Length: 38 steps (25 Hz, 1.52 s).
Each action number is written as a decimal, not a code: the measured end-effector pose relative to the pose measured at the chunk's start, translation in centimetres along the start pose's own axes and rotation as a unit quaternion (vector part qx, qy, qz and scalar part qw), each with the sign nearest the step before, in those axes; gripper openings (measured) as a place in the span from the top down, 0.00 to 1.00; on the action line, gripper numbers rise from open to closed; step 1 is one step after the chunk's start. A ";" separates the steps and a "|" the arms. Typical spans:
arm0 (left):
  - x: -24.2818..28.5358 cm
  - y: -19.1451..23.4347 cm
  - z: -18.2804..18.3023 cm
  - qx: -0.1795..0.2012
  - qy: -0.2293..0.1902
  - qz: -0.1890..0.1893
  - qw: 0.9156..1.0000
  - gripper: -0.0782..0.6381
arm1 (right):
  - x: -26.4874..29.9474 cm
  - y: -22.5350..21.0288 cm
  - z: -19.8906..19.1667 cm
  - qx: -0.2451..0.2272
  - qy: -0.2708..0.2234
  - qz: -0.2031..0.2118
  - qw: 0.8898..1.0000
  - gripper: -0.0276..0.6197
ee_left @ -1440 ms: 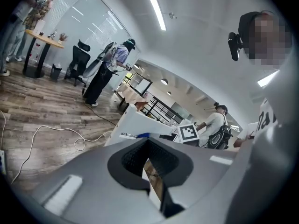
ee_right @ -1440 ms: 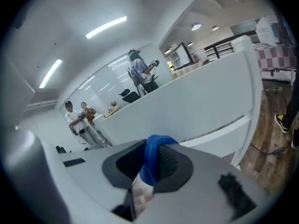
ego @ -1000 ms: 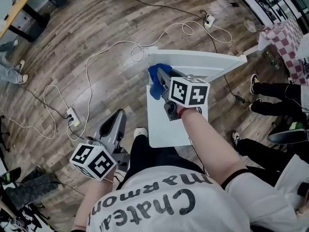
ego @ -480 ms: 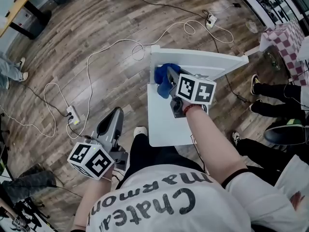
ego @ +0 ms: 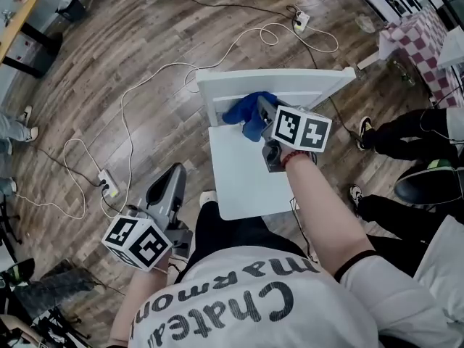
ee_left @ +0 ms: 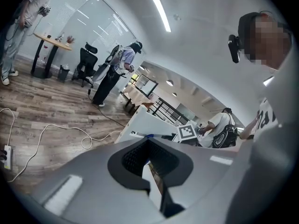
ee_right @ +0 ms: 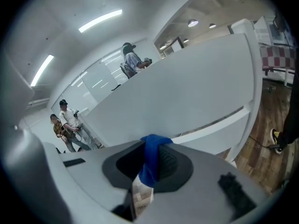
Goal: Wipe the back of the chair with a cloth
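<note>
a white cable [ego: 123,112] snakes over the wood floor [ego: 80,71] to a power strip [ego: 107,184], well apart from a checkered tablecloth [ego: 417,36].

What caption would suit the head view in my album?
Right tool holds a blue cloth against the white chair's back; left tool hangs idle.

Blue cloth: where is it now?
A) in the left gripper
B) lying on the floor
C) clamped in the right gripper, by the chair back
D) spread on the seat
C: the right gripper is shut on the blue cloth at the chair back.
</note>
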<state>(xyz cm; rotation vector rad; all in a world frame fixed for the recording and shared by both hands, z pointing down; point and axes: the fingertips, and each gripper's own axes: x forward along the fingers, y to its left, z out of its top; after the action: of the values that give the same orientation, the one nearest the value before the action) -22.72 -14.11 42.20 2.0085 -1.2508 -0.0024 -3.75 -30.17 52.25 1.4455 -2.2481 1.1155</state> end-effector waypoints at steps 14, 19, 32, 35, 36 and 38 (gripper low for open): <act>5.2 -4.3 -0.5 0.028 0.042 -0.043 0.998 0.88 | -4.6 -10.8 2.5 0.057 -0.051 -0.073 0.994 0.88; 6.3 -5.8 -0.8 0.040 0.052 -0.056 0.996 0.88 | -6.6 -14.7 3.6 0.080 -0.077 -0.105 0.988 0.88; 6.9 -5.8 -2.1 0.029 0.059 -0.056 0.996 0.88 | -7.8 -15.1 3.8 0.085 -0.099 -0.114 0.985 0.88; 7.0 -5.8 -2.5 0.023 0.058 -0.058 0.996 0.88 | -6.4 -12.1 2.7 0.043 -0.076 -0.094 0.992 0.88; 7.0 -5.7 -2.5 0.020 0.057 -0.058 0.997 0.88 | -5.8 -10.7 2.3 0.023 -0.069 -0.079 0.994 0.88; 6.8 -5.4 -2.6 0.014 0.054 -0.058 0.997 0.88 | -4.5 -7.8 1.8 -0.009 -0.063 -0.044 0.997 0.88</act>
<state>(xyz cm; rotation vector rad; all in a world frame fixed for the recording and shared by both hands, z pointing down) -14.00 -16.55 43.36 2.0746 -1.0704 0.0667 5.48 -30.07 52.15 1.6346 -2.2456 1.0008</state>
